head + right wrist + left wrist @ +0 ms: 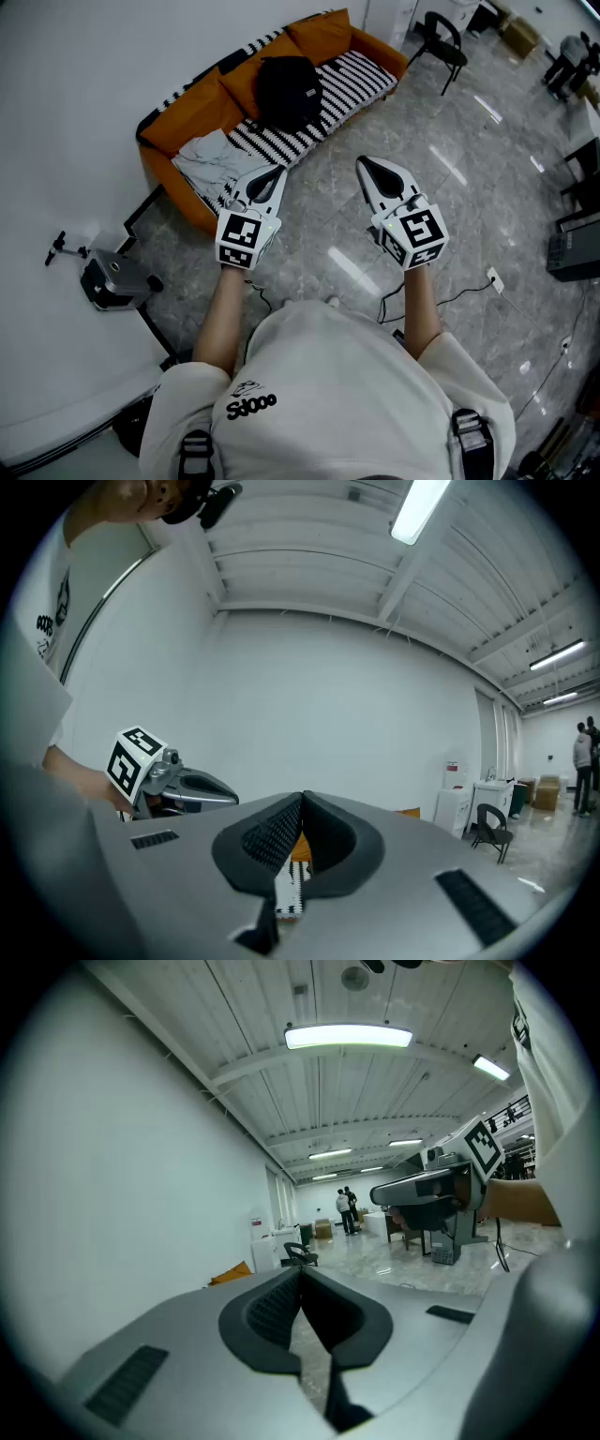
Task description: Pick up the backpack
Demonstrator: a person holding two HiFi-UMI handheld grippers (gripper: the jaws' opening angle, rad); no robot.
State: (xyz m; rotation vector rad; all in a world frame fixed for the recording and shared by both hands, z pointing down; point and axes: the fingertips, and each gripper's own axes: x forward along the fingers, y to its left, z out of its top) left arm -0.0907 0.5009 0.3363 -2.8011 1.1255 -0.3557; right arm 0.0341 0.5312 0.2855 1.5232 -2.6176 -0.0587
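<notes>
The black fabric backpack (288, 89) sits on the orange sofa (187, 117), well ahead. The left hand-held gripper (277, 173) is nearer it than the right hand-held gripper (364, 167); both are pressed together, empty.

Black backpack (288, 89). Orange sofa (192, 111), black-and-white striped cover (361, 73). Grey marbled floor (487, 169), white wall (75, 75). Pale grey left gripper (279, 171) and right gripper (363, 164), black-and-white square markers. White shirt (356, 394).

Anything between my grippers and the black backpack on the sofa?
Nothing visible. The backpack sits uncovered on the sofa seat. The left gripper and right gripper, fingers shut and empty, face it across open air. A crumpled pale cloth lies beside it, off the path.
</notes>
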